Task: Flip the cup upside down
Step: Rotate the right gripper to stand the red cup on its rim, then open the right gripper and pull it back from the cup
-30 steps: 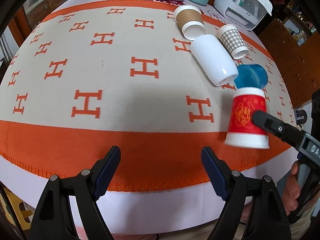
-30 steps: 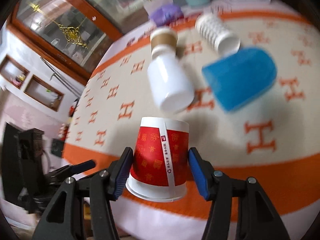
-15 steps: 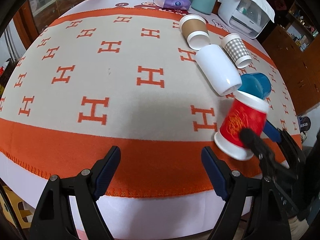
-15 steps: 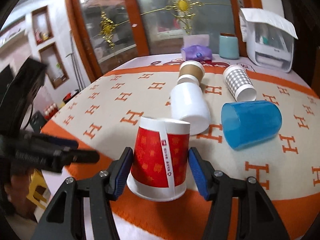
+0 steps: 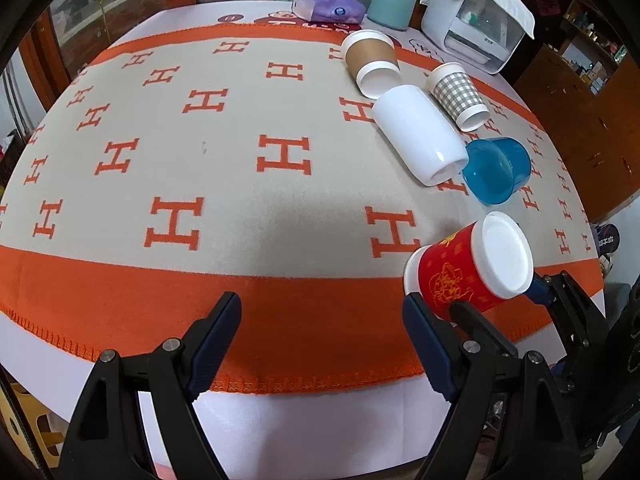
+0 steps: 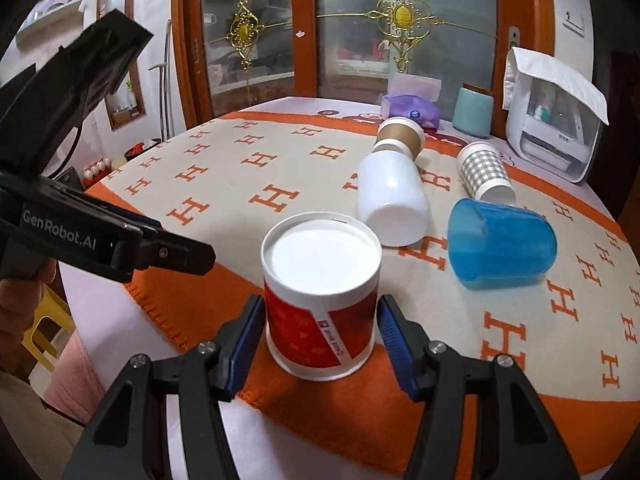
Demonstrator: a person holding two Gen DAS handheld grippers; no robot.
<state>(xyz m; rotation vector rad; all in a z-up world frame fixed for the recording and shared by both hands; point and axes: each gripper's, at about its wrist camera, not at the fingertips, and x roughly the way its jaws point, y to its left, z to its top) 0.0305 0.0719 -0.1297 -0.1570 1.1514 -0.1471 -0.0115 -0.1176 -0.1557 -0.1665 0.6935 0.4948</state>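
1. The room: wooden-framed glass doors with gilt ornaments (image 6: pixel 402 12) stand far beyond the fingers.
2. The counter wears an orange-bordered beige blanket patterned with H letters (image 5: pixel 224 200); its soft nap should keep a rim from sliding.
3. Ahead of the right fingers lie a tall white cup (image 6: pixel 390 196) and a translucent blue plastic cup (image 6: pixel 500 244), both on their sides.
4. The left gripper (image 5: pixel 320 332) is spread wide, holding nothing.
5. The right gripper (image 6: pixel 320 320) brackets the red paper cup with white rims (image 6: pixel 320 312) at mid-wall; contact looks slight (I cannot tell whether it grips).
6. That cup stands base-up, rim on the orange border between the fingers. Judged light, thin, crushable: hold gently mid-wall.
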